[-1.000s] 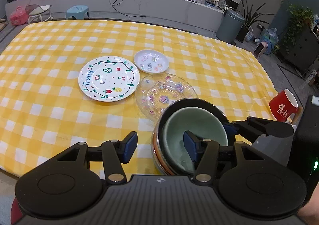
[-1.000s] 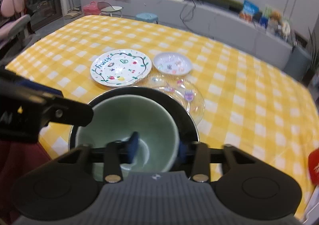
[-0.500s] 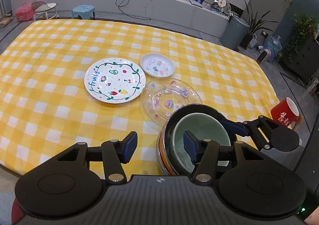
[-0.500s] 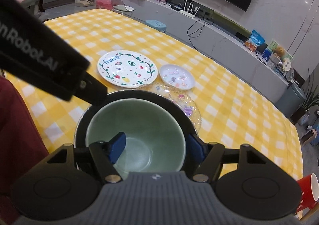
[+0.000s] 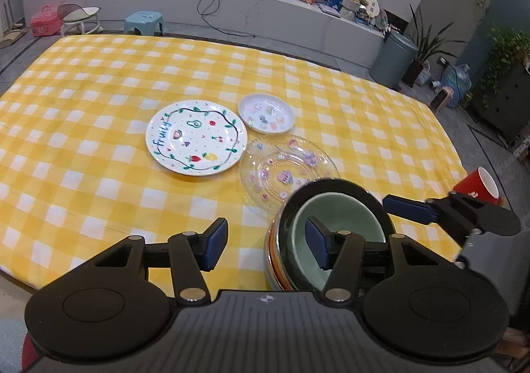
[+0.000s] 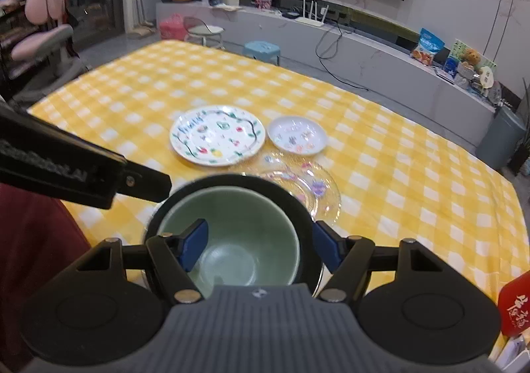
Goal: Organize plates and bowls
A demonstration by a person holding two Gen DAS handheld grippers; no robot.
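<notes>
Green bowl (image 6: 238,234) nested in the black bowl (image 5: 334,189) atop the stack at the table's near edge — just released, I judge: my right gripper (image 6: 260,247) has just opened, straddling its rim; left gripper (image 5: 265,242) open, empty. Next — gather the fruit plate (image 5: 197,138).

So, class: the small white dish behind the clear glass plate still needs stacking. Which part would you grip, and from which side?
Grip the small white dish by its raised rim, one finger inside and one under the lip. It lies flat on the tablecloth, so the rim is probably the only part to pinch. Come in on its far right side, where the fruit plate and glass plate do not crowd it.
</notes>
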